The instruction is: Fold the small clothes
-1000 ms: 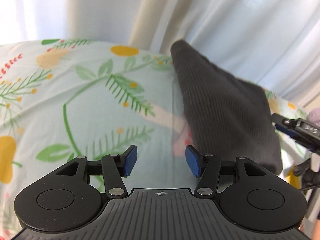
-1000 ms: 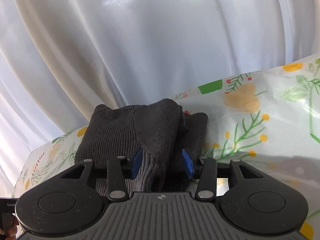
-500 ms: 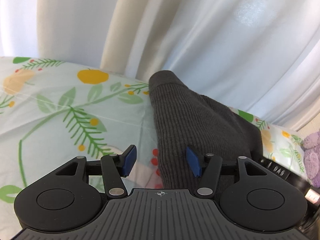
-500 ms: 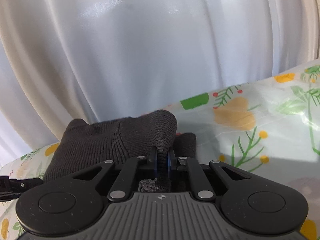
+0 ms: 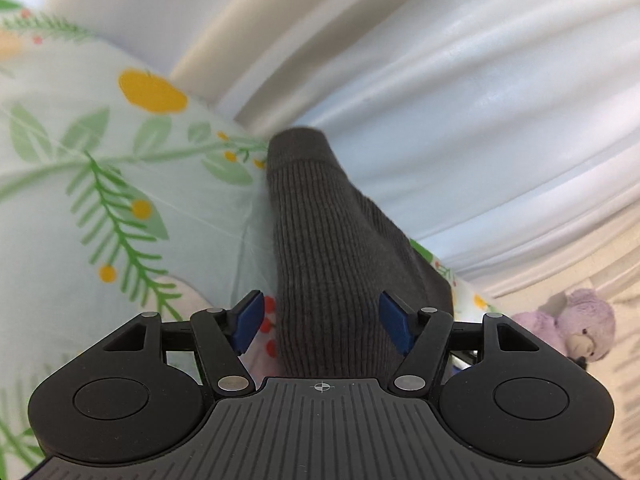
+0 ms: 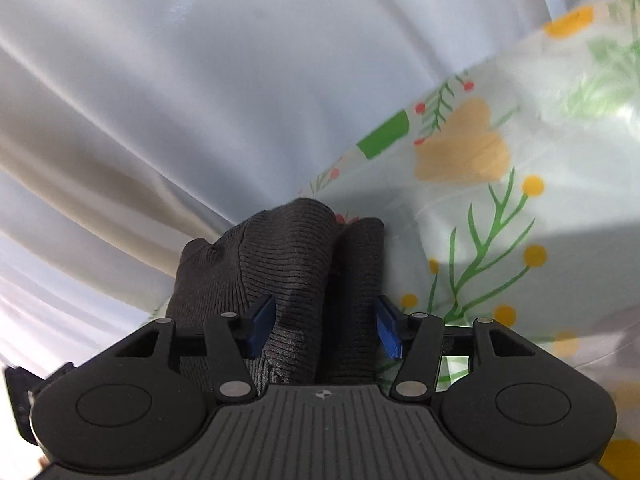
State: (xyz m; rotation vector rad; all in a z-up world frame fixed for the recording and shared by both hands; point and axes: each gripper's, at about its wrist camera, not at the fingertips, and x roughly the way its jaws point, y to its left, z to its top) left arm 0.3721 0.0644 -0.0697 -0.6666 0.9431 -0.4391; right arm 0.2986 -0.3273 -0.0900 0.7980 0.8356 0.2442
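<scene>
Risk at this stage centres on the folded dark grey ribbed knit garment (image 5: pixel 336 264), which lies on the floral table cover (image 5: pixel 120 184) at the far edge, close to the white curtain (image 5: pixel 460 100).

Left claw (image 5: pixel 322 326): jaws stand wide, the near end of the garment lies between the blue pads (image 5: pixel 250 320), and neither pad presses on the knit. It holds nothing.

Right claw (image 6: pixel 324 328): jaws have just been opening. The folded layers sit between its pads (image 6: pixel 262 322) without visible pressure, so treat the cloth as released.

Possible faults from here:

- Unfolding. The upper layer bulges at the far end in the right wrist view. Thick knit tends to spring back; if you withdraw quickly, a pad may catch a rib and drag the top layer off.
- Uneven edges. The two layers in the right wrist view do not line up at the far end. Closing on one layer only would skew the stack.
- Sliding. The table cover looks glossy. A sideways push could shift the whole garment toward the curtain and off the far edge.
- Distraction. A purple plush toy (image 5: pixel 576 328) lies off to the right, well apart; keep clear of it.
</scene>
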